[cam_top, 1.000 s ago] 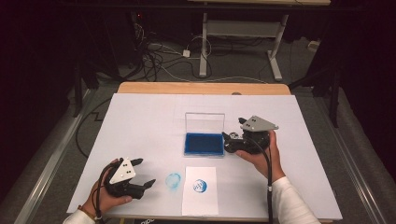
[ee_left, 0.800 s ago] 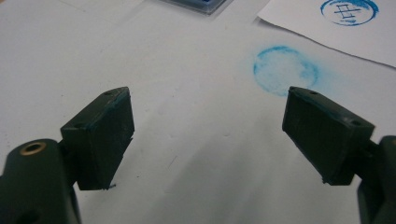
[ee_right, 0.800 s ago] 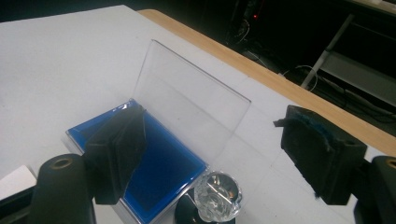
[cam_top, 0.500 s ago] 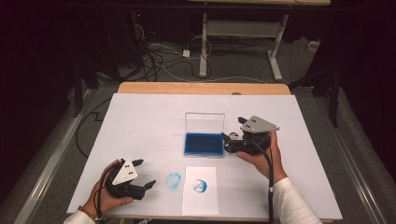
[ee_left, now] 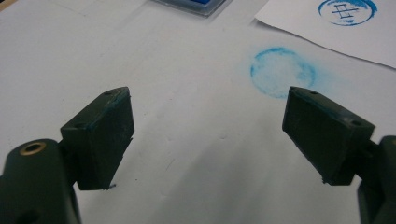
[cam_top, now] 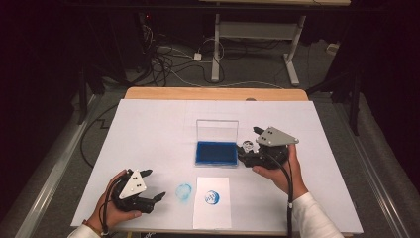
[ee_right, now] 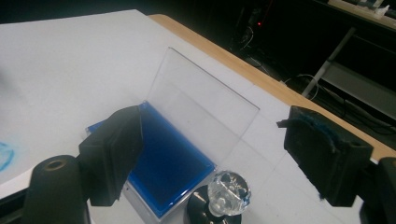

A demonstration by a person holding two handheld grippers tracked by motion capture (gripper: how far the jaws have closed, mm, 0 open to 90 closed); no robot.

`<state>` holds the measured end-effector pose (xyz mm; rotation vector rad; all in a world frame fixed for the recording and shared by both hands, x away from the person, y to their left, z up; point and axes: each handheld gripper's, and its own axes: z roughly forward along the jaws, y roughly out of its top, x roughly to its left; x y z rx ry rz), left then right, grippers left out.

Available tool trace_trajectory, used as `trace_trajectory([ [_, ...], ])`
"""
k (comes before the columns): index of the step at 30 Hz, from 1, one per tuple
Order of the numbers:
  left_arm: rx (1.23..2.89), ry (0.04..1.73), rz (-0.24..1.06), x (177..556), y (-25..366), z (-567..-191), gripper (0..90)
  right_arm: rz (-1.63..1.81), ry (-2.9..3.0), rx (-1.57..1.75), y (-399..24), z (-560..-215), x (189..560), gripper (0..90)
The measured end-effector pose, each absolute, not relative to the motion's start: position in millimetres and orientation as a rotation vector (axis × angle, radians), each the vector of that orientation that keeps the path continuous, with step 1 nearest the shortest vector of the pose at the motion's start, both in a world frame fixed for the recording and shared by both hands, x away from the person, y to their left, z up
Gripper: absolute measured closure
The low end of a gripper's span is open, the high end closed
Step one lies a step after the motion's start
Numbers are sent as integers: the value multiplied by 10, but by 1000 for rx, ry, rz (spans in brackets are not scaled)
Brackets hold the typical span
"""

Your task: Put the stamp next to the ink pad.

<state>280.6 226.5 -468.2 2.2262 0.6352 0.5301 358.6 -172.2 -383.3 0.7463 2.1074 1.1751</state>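
Your right gripper (cam_top: pixel 246 151) sits just right of the blue ink pad (cam_top: pixel 216 152), whose clear lid (cam_top: pixel 217 131) stands open at its far edge. Its jaws have just been opening and now stand wide; the stamp (ee_right: pixel 223 196), a black base with a clear faceted knob, stands upright on the counter (cam_top: pixel 148 134) between them, touched by neither pad, just beside the ink pad's right edge. Your left gripper (cam_top: pixel 154 191) rests near the counter's near-left edge, jaws spread wide on nothing, with a smeared blue ring (ee_left: pixel 280 71) just beyond them. To the ring's right lies a white sheet (cam_top: pixel 212 202) bearing a blue stamped circle (cam_top: pixel 212 197).
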Motion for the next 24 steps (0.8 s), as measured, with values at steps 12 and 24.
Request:
trace_trajectory([
  [12, 2244, 635, 527, 2821, 2241, -4705, 160, 1214, 2105, 689, -1763, -3780, 3422, 192],
  [24, 2241, 641, 525, 2814, 2244, -4702, 160, 1218, 2101, 678, -1826, -3757, 3271, 193],
])
